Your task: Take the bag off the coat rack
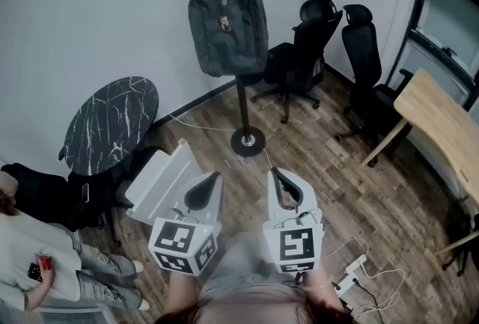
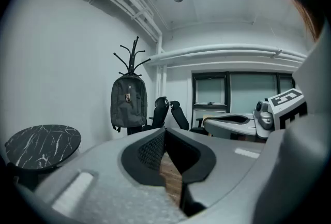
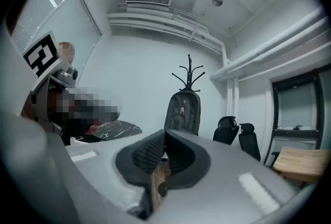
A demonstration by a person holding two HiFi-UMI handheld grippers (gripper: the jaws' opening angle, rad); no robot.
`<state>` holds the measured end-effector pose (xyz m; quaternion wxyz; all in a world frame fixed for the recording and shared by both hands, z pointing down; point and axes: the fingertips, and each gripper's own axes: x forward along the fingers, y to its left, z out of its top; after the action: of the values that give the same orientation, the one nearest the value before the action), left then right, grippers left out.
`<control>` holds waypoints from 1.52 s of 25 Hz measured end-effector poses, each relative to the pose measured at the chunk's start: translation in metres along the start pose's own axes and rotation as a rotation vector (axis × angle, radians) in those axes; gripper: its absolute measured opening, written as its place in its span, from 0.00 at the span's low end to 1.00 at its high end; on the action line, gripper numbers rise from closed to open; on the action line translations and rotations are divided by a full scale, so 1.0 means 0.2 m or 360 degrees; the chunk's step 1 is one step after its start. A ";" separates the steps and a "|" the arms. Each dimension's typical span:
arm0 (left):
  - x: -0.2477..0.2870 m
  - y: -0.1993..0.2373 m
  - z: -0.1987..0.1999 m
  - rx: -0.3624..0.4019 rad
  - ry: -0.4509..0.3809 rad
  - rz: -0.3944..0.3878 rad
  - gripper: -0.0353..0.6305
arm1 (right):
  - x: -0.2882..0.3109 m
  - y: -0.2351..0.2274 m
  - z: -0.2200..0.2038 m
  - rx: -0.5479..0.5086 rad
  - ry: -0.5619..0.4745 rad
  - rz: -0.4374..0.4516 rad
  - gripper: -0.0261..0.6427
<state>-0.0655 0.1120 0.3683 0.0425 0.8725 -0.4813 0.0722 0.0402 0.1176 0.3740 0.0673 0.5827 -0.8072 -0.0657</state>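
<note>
Bag, dark grey soft fabric backpack, rounded top, hanging at 12 o'clock on skinny black metal coat rack, round marble-look table at 9, left gripper and right gripper both pinched shut, empty

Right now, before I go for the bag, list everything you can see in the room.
bag: one, dark grey, hanging high on the coat rack
coat rack: one, black, standing by the white wall
round table: one, black with white veins, left of the rack
office chairs: two, black, right of the rack
desk: one, light wood, far right
open box: one, light grey, on the floor by the table
power strip: one, white, with cables, on the floor at lower right
person: one, light clothes, lower left
left claw: one, grey, shut, empty
right claw: one, grey, shut, empty
</note>
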 end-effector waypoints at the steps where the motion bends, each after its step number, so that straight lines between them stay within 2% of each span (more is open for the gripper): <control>1: 0.01 0.01 -0.01 0.0000 0.0005 -0.0003 0.07 | 0.01 0.00 0.01 -0.0007 -0.0016 -0.0014 0.04; 7: 0.05 0.08 -0.01 -0.0008 0.0018 -0.0006 0.07 | 0.08 0.02 0.06 -0.0002 -0.0099 -0.0030 0.04; 11: 0.12 0.16 0.01 -0.0014 0.0011 -0.0012 0.07 | 0.17 0.03 0.06 0.0145 -0.0100 0.0058 0.04; 13: 0.15 0.20 0.02 -0.0012 0.0011 -0.0015 0.07 | 0.22 0.02 0.07 0.0162 -0.0096 0.0066 0.04; 23: 0.38 0.42 0.11 -0.0032 -0.0017 -0.0030 0.07 | 0.52 -0.05 0.13 0.0105 -0.0074 0.0025 0.04; 33: 0.54 0.61 0.11 -0.0069 -0.0014 -0.0099 0.07 | 0.79 -0.07 0.12 0.0013 -0.0037 -0.0009 0.04; 38: 0.59 0.73 0.12 -0.0061 -0.0021 -0.0084 0.07 | 0.93 -0.06 0.14 -0.0006 -0.0055 -0.0037 0.04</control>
<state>-0.1251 -0.0690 0.3647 0.0579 0.8844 -0.4596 0.0560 -0.0113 -0.0614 0.3494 0.0538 0.5907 -0.8013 -0.0780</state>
